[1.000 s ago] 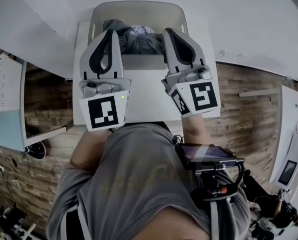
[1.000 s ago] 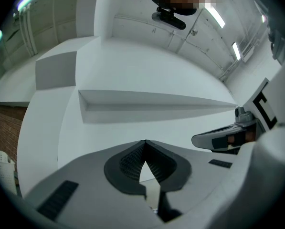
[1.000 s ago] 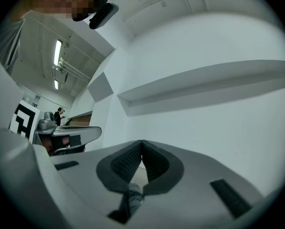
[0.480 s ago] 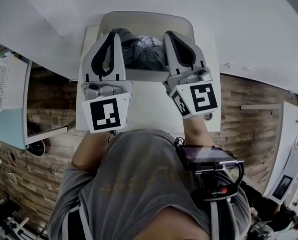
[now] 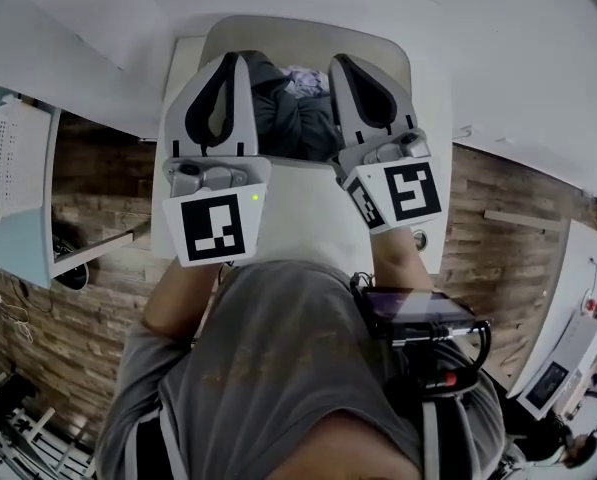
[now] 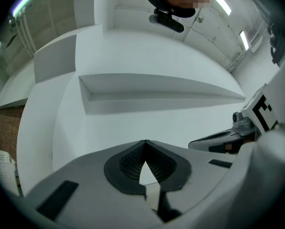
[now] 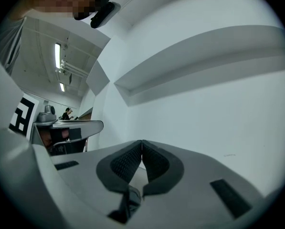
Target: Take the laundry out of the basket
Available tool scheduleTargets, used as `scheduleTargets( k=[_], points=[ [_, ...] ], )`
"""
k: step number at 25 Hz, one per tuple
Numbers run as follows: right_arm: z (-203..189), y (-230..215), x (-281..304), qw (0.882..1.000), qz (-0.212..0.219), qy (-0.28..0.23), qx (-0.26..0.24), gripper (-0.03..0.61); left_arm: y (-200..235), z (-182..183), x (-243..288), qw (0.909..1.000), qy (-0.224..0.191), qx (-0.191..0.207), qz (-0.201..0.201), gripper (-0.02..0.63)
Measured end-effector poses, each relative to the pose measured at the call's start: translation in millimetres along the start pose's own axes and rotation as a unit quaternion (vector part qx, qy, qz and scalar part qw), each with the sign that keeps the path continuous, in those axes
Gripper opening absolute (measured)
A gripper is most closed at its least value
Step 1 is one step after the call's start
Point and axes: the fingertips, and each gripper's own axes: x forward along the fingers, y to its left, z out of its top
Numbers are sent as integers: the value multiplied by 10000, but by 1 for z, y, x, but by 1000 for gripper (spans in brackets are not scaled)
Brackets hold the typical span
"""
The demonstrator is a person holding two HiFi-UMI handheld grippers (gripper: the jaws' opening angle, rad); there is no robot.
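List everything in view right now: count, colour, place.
laundry basket: 1, pale grey, far end of the table
dark garments: heap, count unclear, dark grey, inside the laundry basket
patterned garment: 1, pale, on the heap
table: 1, white, in front of the person
perforated crate: 1, white, far left edge
floor: brown wood planks, either side of the table
left gripper: 1, grey-white, at the basket's left side, fingers shut, empty
right gripper: 1, grey-white, at the basket's right side, fingers shut, empty
shirt: 1, grey, bottom centre
chest device: 1, black, right of the torso
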Motion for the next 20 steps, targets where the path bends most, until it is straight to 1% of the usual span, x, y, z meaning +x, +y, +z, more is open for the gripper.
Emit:
scheduleTargets(
  k=[4,9,12,15,16,17,20],
  points=[
    [-15,-9,20,9997,77,204,69,8,7,-13,20,9998,169,-101,32,8],
    [-43,-9,42,9976,237,621,196,9,13,-33,36,9982,484,-348,39,8],
    [-62,-1,58,9952,446,830,246,9,19,-43,43,9970,608,-466,53,8],
    [-84,5,72,9903,723,1097,448,13,25,-47,49,9964,634,-562,64,8],
    [-90,7,76,9884,801,1192,502,36,26,-47,51,9962,635,-598,59,8],
    [-96,9,79,9863,879,1289,536,74,28,-48,53,9959,642,-632,52,8],
    [-115,19,86,9778,1157,1637,604,131,31,-55,57,9948,706,-735,55,8]
  ],
)
